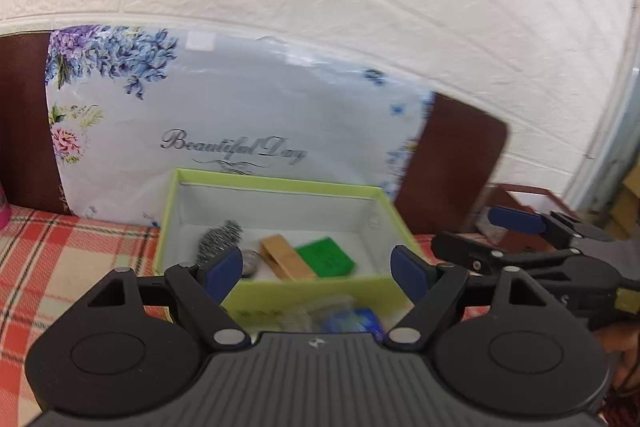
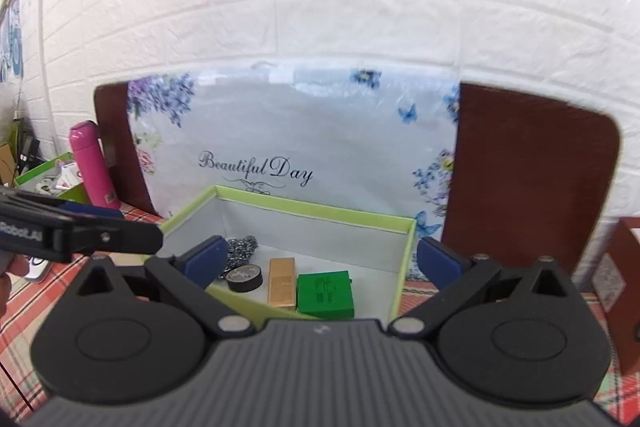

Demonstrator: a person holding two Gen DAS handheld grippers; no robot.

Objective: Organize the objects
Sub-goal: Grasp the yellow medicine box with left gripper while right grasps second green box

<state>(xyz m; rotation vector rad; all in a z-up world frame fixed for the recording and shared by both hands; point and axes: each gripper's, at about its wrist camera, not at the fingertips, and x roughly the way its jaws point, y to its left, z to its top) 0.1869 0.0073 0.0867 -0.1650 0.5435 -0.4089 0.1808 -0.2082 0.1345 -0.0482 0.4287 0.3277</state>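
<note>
Both grippers, left (image 1: 316, 273) and right (image 2: 320, 263), jaws spread, empty: I am hovering over box (image 2: 312, 207); next, picking the near packet (image 1: 348, 321).

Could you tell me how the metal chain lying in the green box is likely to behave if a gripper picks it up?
The metal chain lies in a loose heap of small links, so it would probably be floppy and dangle or unspool from a pinch. It looks shiny, so it may slip between the pads. It touches the tape roll in the green box, so lifting might nudge that.

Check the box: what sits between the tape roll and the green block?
The gold bar, upright-lengthwise between the tape roll and the green block, close beside both. Clearest in the right wrist view.
</note>
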